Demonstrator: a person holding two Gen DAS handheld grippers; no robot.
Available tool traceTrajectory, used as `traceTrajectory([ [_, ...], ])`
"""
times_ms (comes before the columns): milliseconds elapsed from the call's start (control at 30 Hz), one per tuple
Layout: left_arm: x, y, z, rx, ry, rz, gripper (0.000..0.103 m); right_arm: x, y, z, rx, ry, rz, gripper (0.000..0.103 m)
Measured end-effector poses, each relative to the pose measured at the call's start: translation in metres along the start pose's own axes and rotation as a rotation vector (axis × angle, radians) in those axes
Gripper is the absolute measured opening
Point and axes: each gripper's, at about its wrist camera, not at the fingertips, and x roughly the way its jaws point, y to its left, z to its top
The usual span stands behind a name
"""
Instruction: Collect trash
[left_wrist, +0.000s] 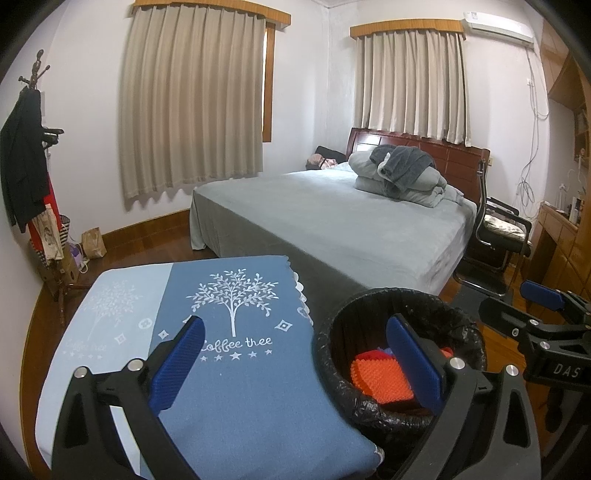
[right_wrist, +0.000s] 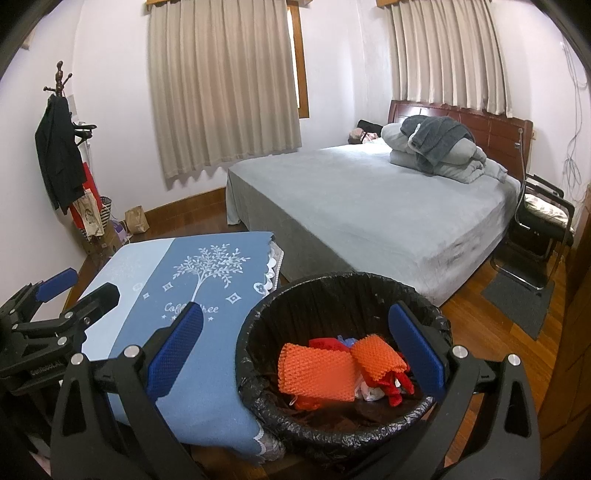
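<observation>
Left wrist view: the left hand-held gripper (left_wrist: 295, 362) fills the bottom of the frame with its blue-padded jaws spread wide and nothing between them. Its left pad sits over the counter (left_wrist: 229, 369), which is draped in a blue cloth printed with a white tree. Its right pad sits over the trash bin (left_wrist: 340, 369), lined with a black bag, at lower centre-right just beside the counter. Inside the bin lies orange mesh trash (left_wrist: 380, 380) with a bit of red behind it. The right hand-held gripper (left_wrist: 524, 306) enters at the right edge; its jaws stand apart, empty. A grey bed (left_wrist: 332, 218) occupies the middle of the frame.

Right wrist view: the right hand-held gripper (right_wrist: 295, 350) is also wide open and empty at the bottom of the frame, straddling the counter's (right_wrist: 207, 354) edge and the trash bin (right_wrist: 258, 332). The orange mesh trash (right_wrist: 317, 376) rests at the bin's bottom among red and white scraps. The left hand-held gripper (right_wrist: 79, 288) shows at the left edge, jaws apart, above the counter's pale side.
</observation>
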Motion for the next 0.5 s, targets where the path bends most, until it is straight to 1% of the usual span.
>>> traceTrajectory([
  [500, -0.0045, 0.0035, -0.0023, 0.0, 0.004, 0.002, 0.097, 0.0002, -0.0003, 0.0002, 0.0, 0.0, 0.0, 0.098],
])
